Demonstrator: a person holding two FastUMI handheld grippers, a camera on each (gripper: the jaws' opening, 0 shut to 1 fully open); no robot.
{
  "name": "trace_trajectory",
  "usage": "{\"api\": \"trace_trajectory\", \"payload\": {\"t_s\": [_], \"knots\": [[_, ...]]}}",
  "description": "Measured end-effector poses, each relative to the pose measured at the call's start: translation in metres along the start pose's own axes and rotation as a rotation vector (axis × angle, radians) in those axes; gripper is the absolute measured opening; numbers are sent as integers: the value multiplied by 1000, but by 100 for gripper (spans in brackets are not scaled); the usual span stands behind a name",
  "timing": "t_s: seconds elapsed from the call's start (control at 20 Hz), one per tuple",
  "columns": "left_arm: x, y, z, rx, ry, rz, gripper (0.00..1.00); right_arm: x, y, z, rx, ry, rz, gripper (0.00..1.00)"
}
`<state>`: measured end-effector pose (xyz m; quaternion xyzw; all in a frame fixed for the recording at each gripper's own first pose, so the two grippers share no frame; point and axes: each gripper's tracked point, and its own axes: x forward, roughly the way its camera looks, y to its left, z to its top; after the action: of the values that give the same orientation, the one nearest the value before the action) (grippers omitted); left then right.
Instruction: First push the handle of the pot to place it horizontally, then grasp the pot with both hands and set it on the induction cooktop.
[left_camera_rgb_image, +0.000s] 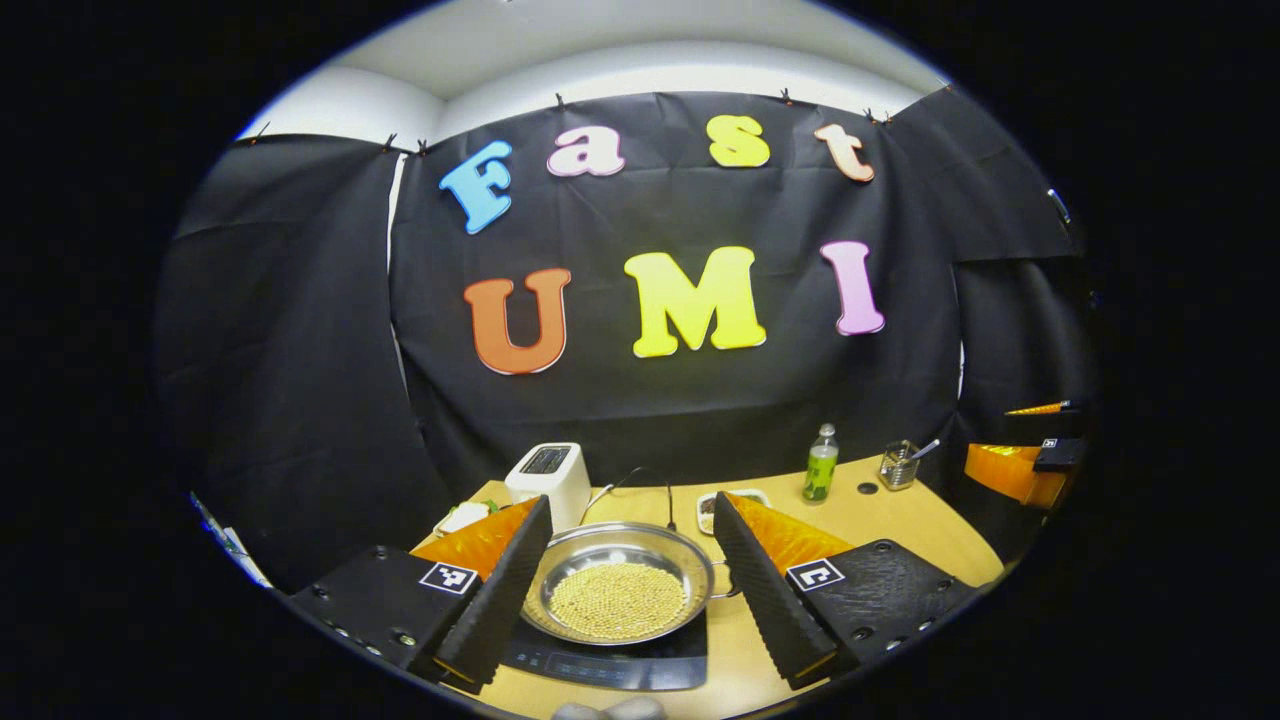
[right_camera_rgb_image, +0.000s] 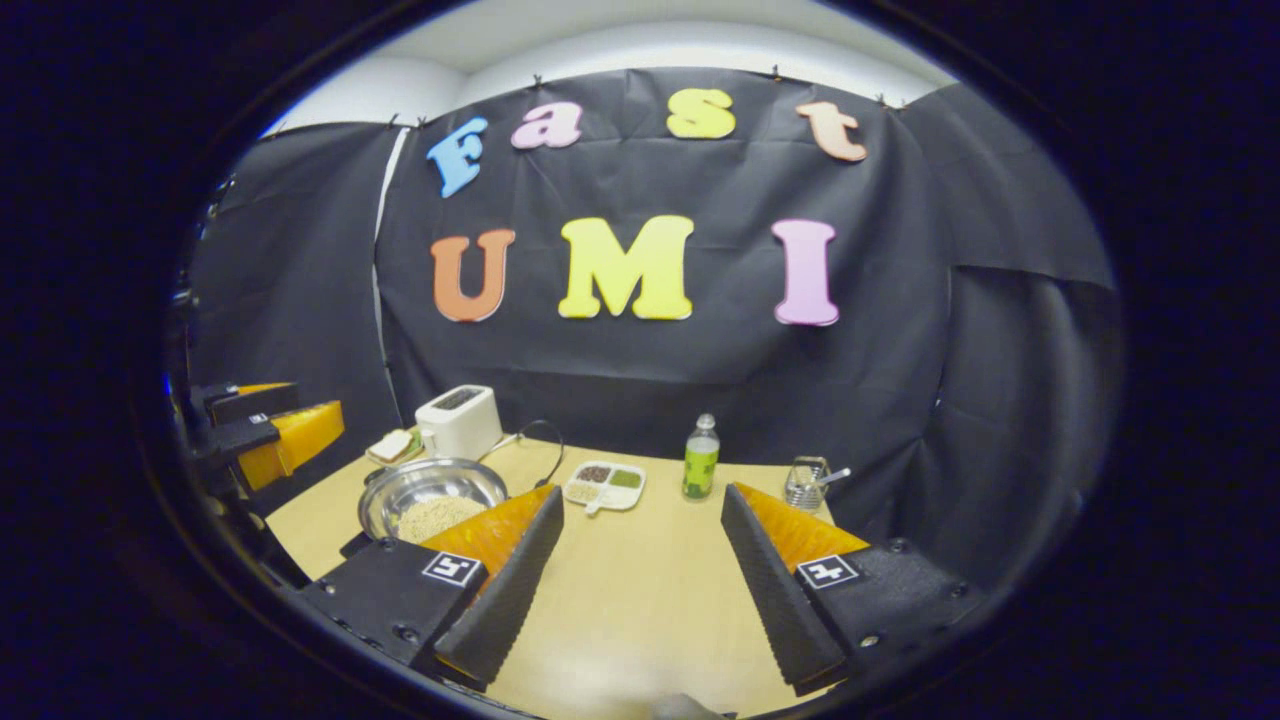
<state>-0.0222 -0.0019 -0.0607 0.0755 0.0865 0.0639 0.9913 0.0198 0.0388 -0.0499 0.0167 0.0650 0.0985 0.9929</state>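
A shallow steel pot (left_camera_rgb_image: 617, 590) holding small yellow beans rests on the black induction cooktop (left_camera_rgb_image: 600, 660) at the table's near edge. Its small loop handle (left_camera_rgb_image: 722, 580) sticks out to the right. My left gripper (left_camera_rgb_image: 630, 508) is open, its fingers standing on either side of the pot without pressing on it. In the right gripper view the pot (right_camera_rgb_image: 430, 500) lies to the left, on the cooktop (right_camera_rgb_image: 352, 546). My right gripper (right_camera_rgb_image: 642, 495) is open over bare table with nothing between its fingers. The left gripper (right_camera_rgb_image: 270, 430) appears at the far left there, and the right gripper (left_camera_rgb_image: 1030, 460) at the far right of the left gripper view.
Behind the pot stand a white toaster (left_camera_rgb_image: 550, 478), a plate with bread (right_camera_rgb_image: 392, 446) and a black cord (left_camera_rgb_image: 640, 480). Farther right are a sectioned dish (right_camera_rgb_image: 605, 484), a green bottle (right_camera_rgb_image: 701, 458) and a glass jar with a spoon (right_camera_rgb_image: 806, 482). Wooden table (right_camera_rgb_image: 640, 590).
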Motion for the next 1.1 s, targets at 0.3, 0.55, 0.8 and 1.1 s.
{"api": "trace_trajectory", "payload": {"t_s": [0.3, 0.55, 0.8, 1.1], "knots": [[-59, -66, 47, -26, -84, -35, 96, -65, -73, 28, 58, -86, -27, 100], [-83, -89, 75, -29, -119, -54, 96, -91, -103, 35, 94, -112, -45, 96], [-91, -101, 93, -51, -124, -78, 96, -105, -115, 47, 84, -143, -69, 96], [-100, -105, 101, -40, -127, -61, 96, -122, -125, 66, 62, -178, -76, 99]]}}
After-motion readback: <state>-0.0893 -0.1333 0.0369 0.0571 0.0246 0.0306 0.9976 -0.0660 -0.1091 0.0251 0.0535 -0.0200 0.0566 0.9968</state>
